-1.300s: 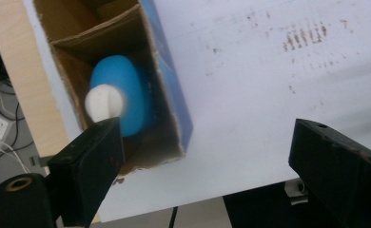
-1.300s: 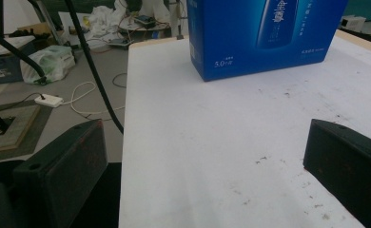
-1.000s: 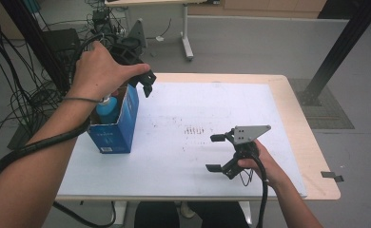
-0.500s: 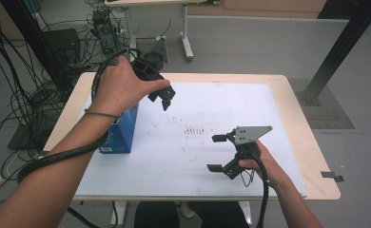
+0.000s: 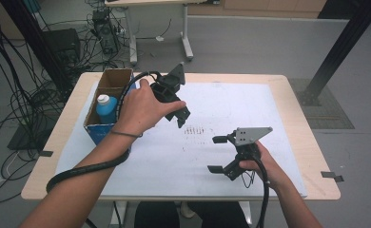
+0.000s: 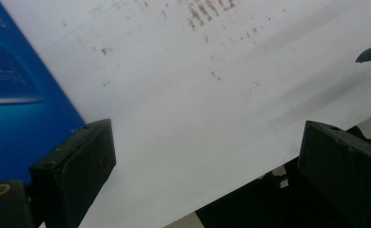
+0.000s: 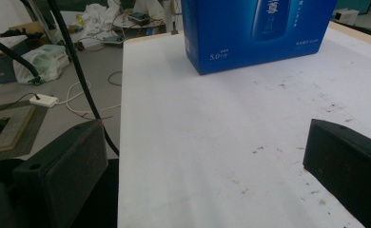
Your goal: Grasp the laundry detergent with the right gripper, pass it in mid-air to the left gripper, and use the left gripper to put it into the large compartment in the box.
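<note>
Left of centre in the high view: left gripper (image 5: 180,110), jaws wide and empty, just right of blue box (image 5: 100,130) (bottle (image 5: 106,106) upright inside). Lower right: right gripper (image 5: 218,154), jaws apart, empty, above white sheet (image 5: 231,102).

The blue box (image 7: 257,33) reads "5.0" beside small, illegible characters.
</note>
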`<state>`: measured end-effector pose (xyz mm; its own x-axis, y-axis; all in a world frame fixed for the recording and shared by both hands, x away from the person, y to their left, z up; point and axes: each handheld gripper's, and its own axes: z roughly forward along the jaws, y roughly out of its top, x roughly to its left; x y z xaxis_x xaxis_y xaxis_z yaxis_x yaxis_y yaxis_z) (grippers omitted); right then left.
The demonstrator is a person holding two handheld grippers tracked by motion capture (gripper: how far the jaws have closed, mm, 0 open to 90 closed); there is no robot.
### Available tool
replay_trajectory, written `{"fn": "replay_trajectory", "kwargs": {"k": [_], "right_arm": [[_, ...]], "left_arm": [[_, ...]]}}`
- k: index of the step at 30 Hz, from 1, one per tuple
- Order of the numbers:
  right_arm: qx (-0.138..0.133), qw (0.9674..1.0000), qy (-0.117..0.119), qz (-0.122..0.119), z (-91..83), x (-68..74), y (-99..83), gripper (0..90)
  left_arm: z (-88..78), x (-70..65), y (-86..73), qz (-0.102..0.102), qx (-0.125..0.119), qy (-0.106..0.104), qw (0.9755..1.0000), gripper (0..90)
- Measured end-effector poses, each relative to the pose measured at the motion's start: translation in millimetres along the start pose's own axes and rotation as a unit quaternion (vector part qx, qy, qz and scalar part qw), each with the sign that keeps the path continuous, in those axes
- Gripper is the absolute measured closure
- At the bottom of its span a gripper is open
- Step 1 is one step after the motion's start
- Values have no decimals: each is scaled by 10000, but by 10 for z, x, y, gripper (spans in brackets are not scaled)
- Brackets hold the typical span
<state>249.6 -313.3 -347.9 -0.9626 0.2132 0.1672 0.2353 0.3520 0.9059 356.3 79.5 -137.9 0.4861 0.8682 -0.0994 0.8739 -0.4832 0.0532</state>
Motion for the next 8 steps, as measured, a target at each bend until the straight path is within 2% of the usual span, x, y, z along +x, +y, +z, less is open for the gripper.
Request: {"fn": "replay_trajectory", "kwargs": {"k": [8], "right_arm": [[0, 10000, -18, -3, -18, 1, -4, 7]], "left_arm": [[31, 11, 9, 5, 24, 7, 10000, 56]]}}
